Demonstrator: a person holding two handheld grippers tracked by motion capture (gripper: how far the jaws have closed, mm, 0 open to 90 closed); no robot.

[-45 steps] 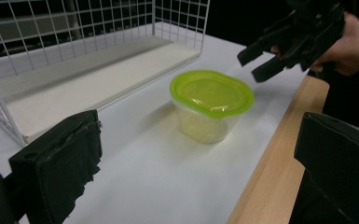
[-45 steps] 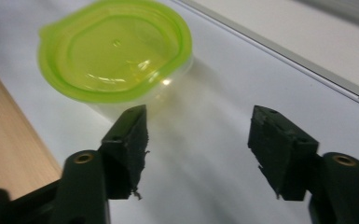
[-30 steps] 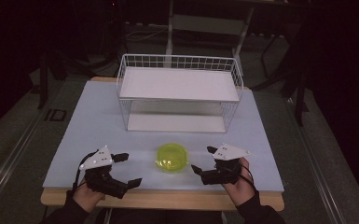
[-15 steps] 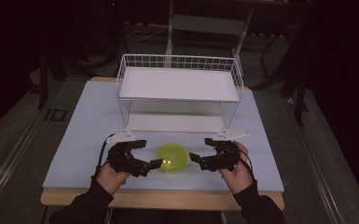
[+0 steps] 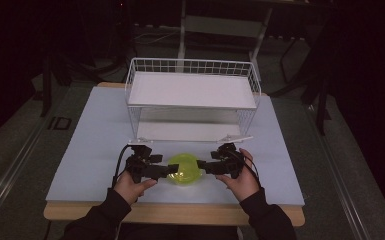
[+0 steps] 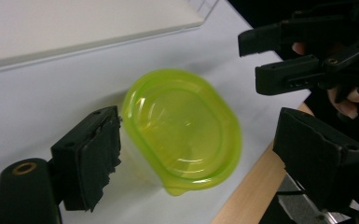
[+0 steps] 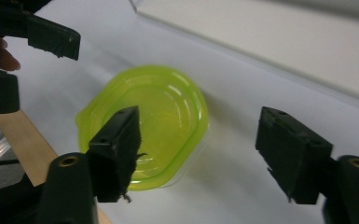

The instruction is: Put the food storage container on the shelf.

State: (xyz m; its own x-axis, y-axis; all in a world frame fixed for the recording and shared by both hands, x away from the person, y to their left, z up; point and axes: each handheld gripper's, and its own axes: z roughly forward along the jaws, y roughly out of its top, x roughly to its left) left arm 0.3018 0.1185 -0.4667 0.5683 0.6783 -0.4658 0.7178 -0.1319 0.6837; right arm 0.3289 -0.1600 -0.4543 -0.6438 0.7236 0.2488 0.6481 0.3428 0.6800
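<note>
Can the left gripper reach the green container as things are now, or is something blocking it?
Probably yes. The left gripper is already at the green container with the jaws open around its side, and they have just been closing. The right gripper comes from the opposite side and does not cross its way.

Bright-lit table (image 5: 95, 150) amid dark surrounds; soft blur, glare on lid (image 6: 182, 130).

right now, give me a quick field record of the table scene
tub: green lidded tub, near the front edge of the table
left gripper: at the tub's left side, jaws apart and just been closing, no firm grip seen
right gripper: at the tub's right side, jaws apart and just been closing, no firm grip seen
rack: white wire rack behind the tub, two shelves
hands: one on each gripper
</note>
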